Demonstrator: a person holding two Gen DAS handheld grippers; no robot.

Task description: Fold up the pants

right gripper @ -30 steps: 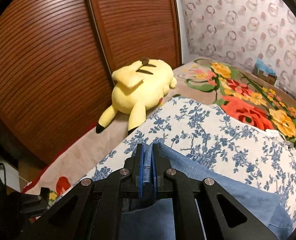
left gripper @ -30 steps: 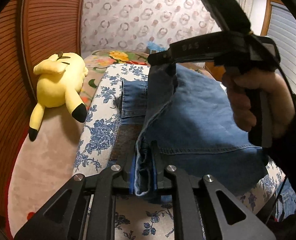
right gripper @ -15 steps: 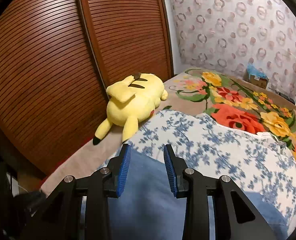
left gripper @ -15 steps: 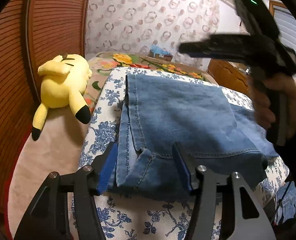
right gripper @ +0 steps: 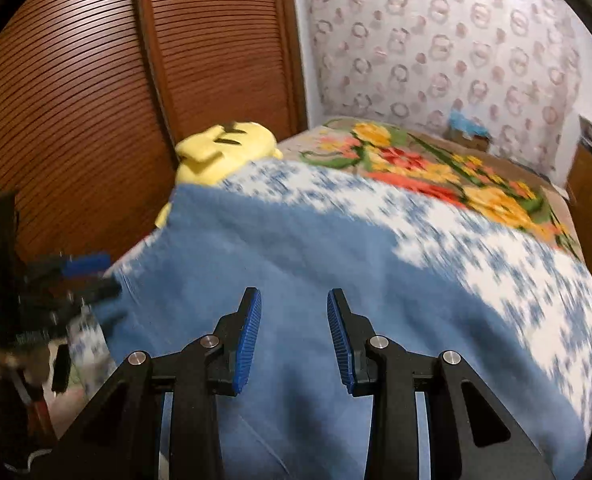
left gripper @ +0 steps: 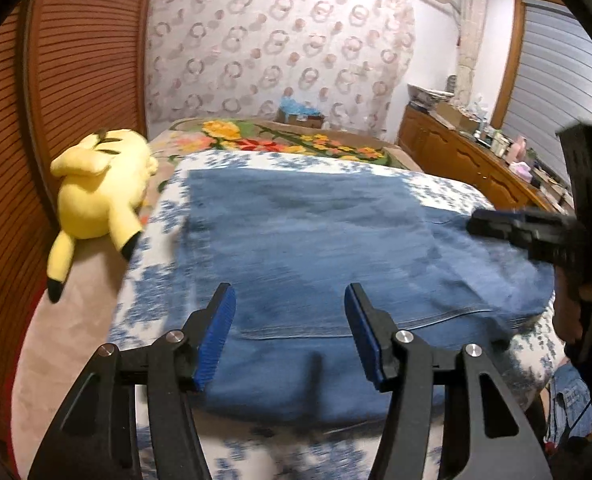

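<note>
jeans: blue denim jeans [left gripper: 319, 240] lie folded in a flat, roughly square slab on the blue-flowered white cover [left gripper: 148, 288] of the bed; a stitched hem edge runs across the near side.
left gripper: the left gripper [left gripper: 290, 336] hangs just above the near edge of the slab, jaws well apart, nothing between the blue pads [left gripper: 216, 332]; they parted within the last second and let the denim go.
right gripper: the right gripper [right gripper: 294, 334] is over the slab's right part, jaws partly spread and empty, likewise just opened off the cloth.
key relation: the denim lies ahead of and below both tools; the slab looks slightly longer left to right, though blur makes that uncertain. The left gripper sits at the near-left, the right gripper at the right edge, so each has its own side.
likely next: probably one more fold, or smoothing.
plush: a yellow plush toy [left gripper: 96, 188] lies far left, apart from the jeans.
containers: a small box [left gripper: 299, 116] by the far wall; contents unclear.
</note>
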